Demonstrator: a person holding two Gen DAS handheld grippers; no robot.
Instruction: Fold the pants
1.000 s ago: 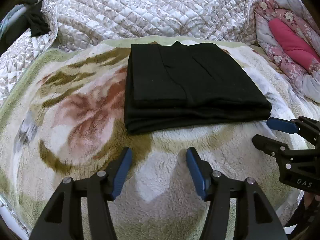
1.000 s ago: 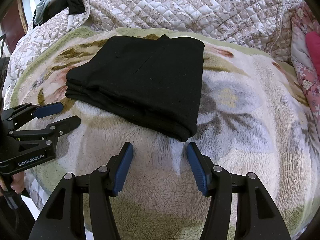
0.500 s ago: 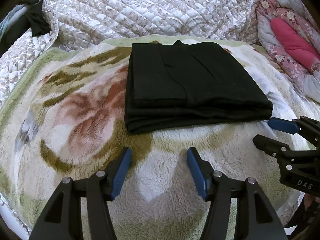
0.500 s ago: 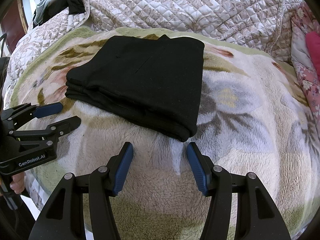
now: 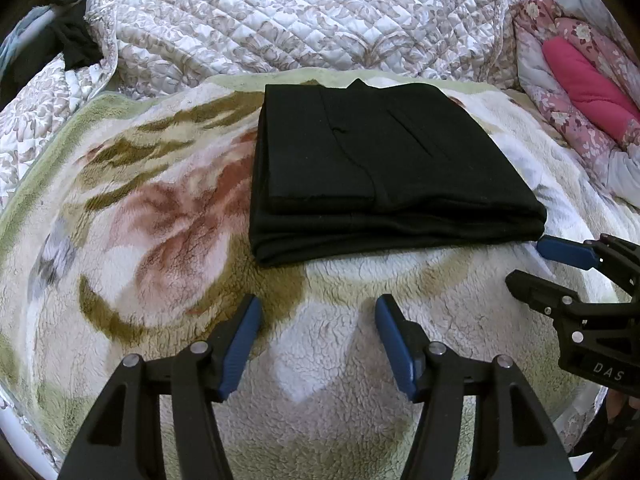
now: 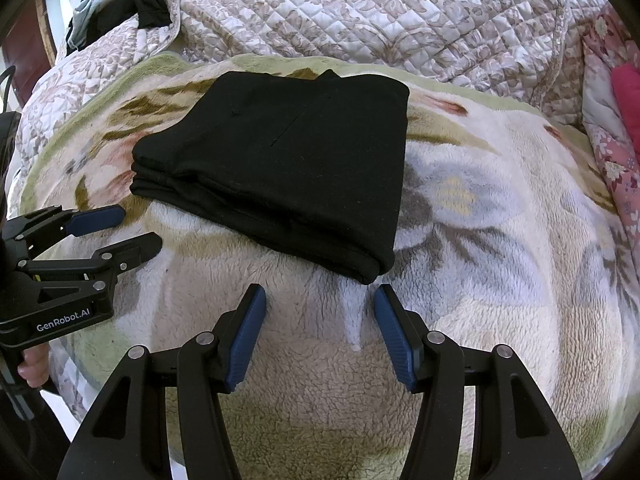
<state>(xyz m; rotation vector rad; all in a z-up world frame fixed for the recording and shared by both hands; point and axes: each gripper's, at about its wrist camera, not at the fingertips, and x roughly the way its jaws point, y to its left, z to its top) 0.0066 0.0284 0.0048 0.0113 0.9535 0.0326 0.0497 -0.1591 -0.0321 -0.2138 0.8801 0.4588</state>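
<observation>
The black pants [image 5: 380, 168] lie folded into a flat rectangular stack on the fleece flower blanket [image 5: 160, 220]; they also show in the right wrist view [image 6: 288, 168]. My left gripper [image 5: 318, 312] is open and empty, a short way in front of the stack's near edge. It also shows at the left of the right wrist view [image 6: 140, 228]. My right gripper [image 6: 320, 300] is open and empty, just short of the stack's near right corner. It shows at the right of the left wrist view [image 5: 524, 264], beside that corner.
A quilted beige bedspread [image 5: 300, 20] rises behind the blanket. A pink flowered quilt [image 5: 580, 92] lies at the right. Dark clothes [image 6: 136, 4] hang at the far left. The blanket [image 6: 500, 240] spreads wide to the right of the stack.
The left wrist view has shifted very slightly; the pants and both grippers stay where they were, jaws open throughout.
</observation>
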